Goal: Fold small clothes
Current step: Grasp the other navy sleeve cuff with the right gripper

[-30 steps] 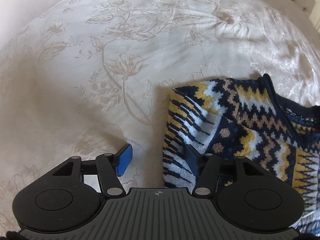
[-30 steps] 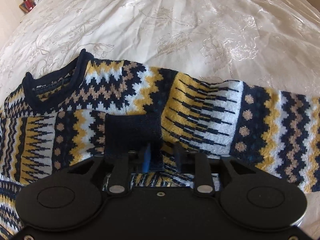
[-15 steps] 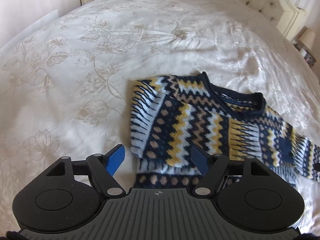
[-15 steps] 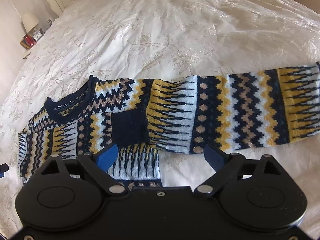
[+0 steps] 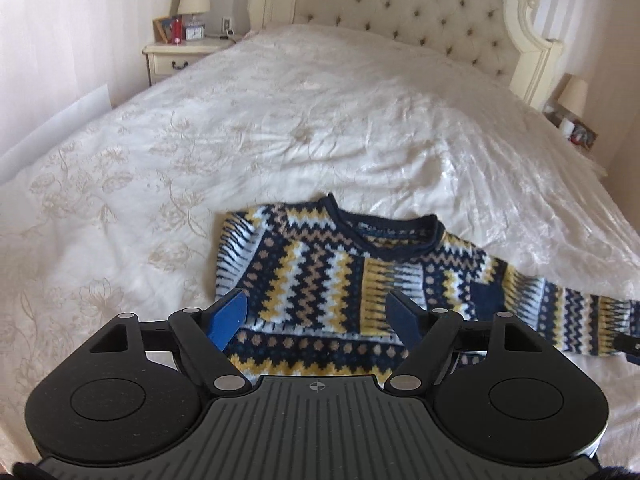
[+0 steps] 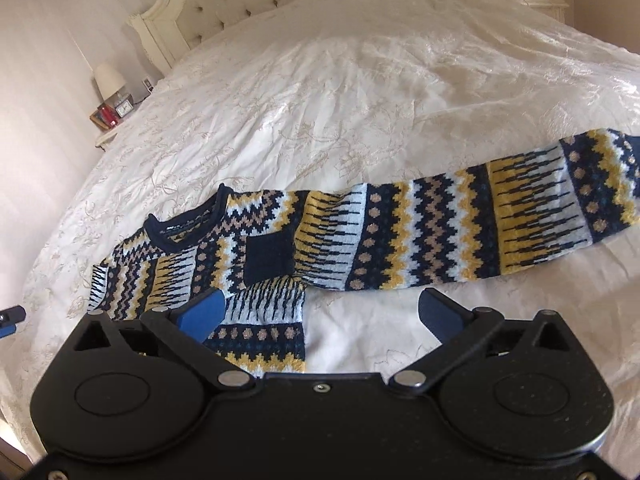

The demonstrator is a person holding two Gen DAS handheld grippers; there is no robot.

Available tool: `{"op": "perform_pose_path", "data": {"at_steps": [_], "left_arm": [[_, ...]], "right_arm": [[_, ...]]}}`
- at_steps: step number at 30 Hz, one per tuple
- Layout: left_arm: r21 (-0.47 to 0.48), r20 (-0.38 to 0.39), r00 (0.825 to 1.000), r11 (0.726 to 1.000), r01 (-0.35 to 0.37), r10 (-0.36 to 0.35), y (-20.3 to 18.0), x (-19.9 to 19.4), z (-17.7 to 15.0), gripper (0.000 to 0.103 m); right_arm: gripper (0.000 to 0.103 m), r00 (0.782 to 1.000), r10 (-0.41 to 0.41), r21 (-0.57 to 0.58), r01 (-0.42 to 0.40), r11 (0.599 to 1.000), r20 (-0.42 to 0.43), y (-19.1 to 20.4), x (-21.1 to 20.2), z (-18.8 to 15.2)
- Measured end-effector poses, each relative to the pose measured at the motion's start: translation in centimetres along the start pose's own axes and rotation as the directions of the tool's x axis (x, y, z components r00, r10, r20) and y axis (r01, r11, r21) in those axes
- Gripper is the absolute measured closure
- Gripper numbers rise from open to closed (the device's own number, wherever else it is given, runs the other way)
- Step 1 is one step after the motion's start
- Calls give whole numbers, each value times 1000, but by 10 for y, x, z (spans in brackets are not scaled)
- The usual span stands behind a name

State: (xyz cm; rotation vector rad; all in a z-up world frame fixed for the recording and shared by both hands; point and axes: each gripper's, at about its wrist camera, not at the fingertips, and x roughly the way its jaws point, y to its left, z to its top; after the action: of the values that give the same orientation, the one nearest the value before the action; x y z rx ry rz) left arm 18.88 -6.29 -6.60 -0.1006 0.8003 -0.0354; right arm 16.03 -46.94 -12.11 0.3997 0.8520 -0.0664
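A navy, yellow and white patterned knit sweater lies flat on the bed, neck towards the headboard. One sleeve is folded across the chest, its navy cuff on the body. The other sleeve stretches straight out to the right. My left gripper is open and empty, raised above the sweater's lower left part. My right gripper is open wide and empty, raised over the hem and the bedspread beside it. A bit of the other gripper shows at the far left edge of the right wrist view.
The white floral bedspread covers the bed all around the sweater. A tufted cream headboard stands at the back. Nightstands with lamps stand on both sides.
Both grippers have lifted up and back from the sweater. The right gripper let go of the navy cuff and opened wide. The left gripper stayed open.
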Motion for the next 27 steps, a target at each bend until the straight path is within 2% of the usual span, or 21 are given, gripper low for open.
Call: {"op": "perform_pose_path", "data": {"at_steps": [4,7,14,19,21,27], "left_arm": [[14,75,994,997,-80,78,-23,-20,9,28],[27,86,993,996,-86,83,-37,-28,9,28],[52,5,987,985,-162,162,-68,-26,-13,28],[52,-97,984,988,-142,147,-80,-19,-31,28],[53,-127,981,989,-138,144,-85,-16,-36,28],[70,-164,971,984,-164,173,-100,-10,-42,28]], "right_arm": [[1,998,-9,-21,10,1000,65,-17,-23,3],[0,996,1,4,-2,1000,85,-38,-31,9],[1,994,-47,66,41,997,96,-101,-40,28],[1,991,-122,115,114,987,62,-152,-33,42],[1,991,-126,165,117,979,47,-175,-29,44],[1,991,-134,312,121,942,23,-230,-14,46]]}}
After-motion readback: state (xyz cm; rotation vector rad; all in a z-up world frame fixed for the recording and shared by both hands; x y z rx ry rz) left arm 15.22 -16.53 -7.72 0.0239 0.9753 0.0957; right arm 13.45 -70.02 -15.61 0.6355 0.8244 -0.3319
